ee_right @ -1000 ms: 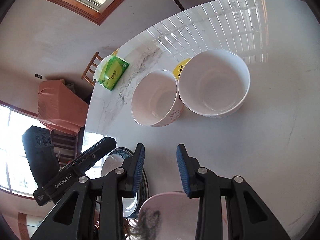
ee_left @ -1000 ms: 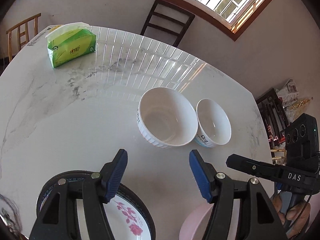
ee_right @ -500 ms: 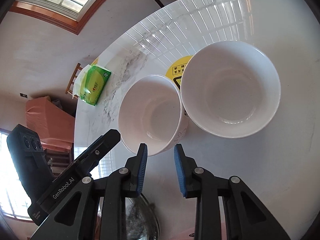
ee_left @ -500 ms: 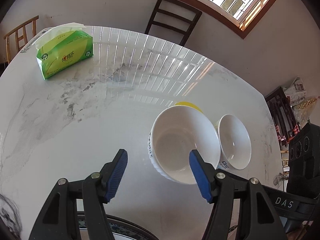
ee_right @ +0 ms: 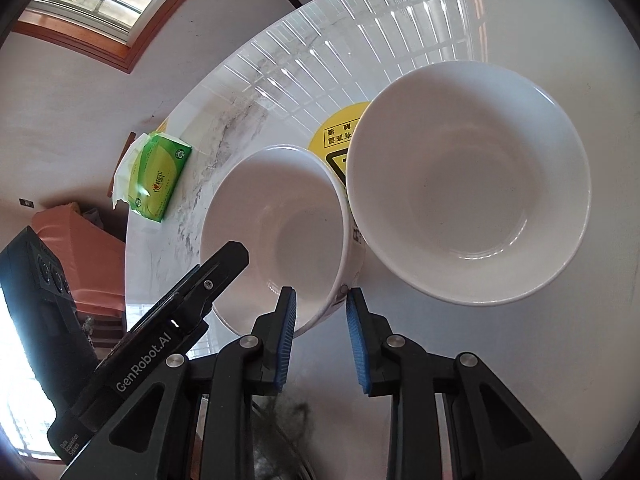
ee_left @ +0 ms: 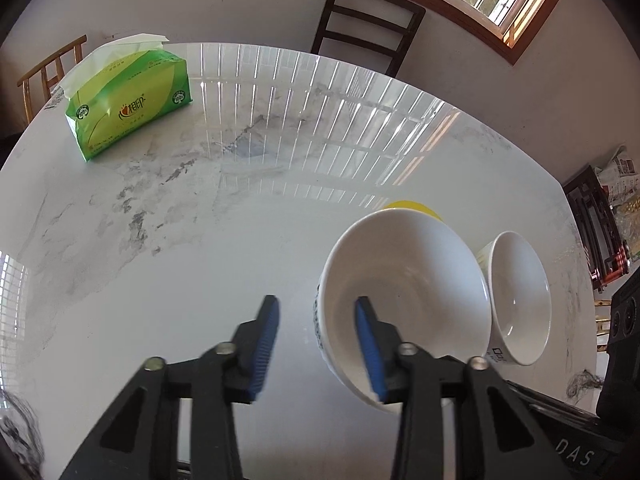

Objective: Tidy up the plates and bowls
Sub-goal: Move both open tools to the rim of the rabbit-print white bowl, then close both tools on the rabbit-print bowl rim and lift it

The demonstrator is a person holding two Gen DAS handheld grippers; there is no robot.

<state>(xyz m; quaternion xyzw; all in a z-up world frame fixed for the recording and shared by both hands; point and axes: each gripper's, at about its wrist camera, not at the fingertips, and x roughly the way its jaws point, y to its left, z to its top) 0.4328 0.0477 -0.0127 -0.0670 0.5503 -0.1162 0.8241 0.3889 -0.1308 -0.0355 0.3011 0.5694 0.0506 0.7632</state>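
**Two white bowls, one tool at each rim**

On the glossy marble table (ee_left: 168, 240), a green tissue pack (ee_left: 128, 110) sits at the far left corner. Two smooth, round ceramic bowls touch near the right edge: the large bowl (ee_left: 404, 300), then the small bowl (ee_left: 520, 300). The left tool (ee_left: 316, 320) is closing astride the large bowl's rim, pads apart from it. The right tool (ee_right: 320, 312) straddles the small bowl's rim, narrow, not gripping.

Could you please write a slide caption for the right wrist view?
Right gripper straddles the small bowl's near rim, beside the large bowl on a marble table.
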